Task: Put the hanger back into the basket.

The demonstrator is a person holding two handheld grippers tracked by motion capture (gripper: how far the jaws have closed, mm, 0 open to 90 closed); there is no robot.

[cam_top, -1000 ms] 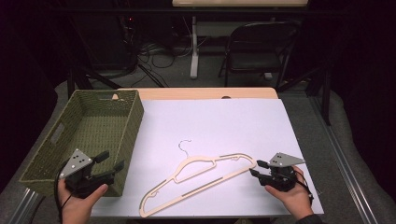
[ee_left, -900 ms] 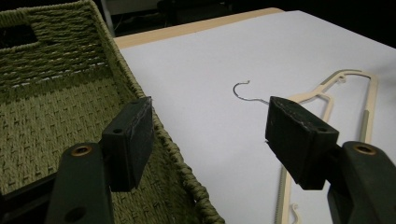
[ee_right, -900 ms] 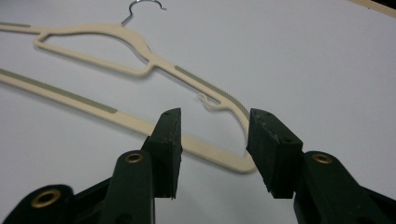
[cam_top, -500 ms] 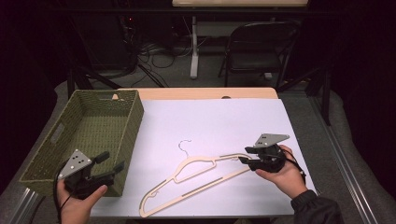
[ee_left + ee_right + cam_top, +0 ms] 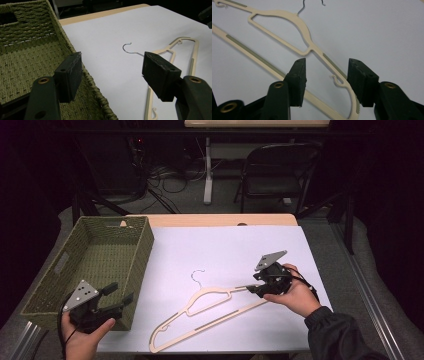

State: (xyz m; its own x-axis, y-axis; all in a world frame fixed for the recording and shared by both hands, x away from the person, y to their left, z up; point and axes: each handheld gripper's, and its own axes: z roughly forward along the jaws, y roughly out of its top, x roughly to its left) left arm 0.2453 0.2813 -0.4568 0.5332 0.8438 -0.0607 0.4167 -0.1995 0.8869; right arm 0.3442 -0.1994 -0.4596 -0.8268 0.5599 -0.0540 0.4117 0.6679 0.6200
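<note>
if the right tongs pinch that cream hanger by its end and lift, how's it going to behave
The hanger looks thin and open-framed, so probably light and fairly stiff. Gripped at its end between the right tongs, its long body would likely swing or droop. Its ribbed shoulder strips may help against slipping.

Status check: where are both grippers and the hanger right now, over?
Right gripper open, jaws straddling the hanger shoulder end, not closed. Left gripper open, idle beside the wicker basket. Hanger flat on the white sheet; nothing in the way.

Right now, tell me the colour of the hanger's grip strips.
Olive-grey strips on a cream hanger, clearest in the right gripper view.
</note>
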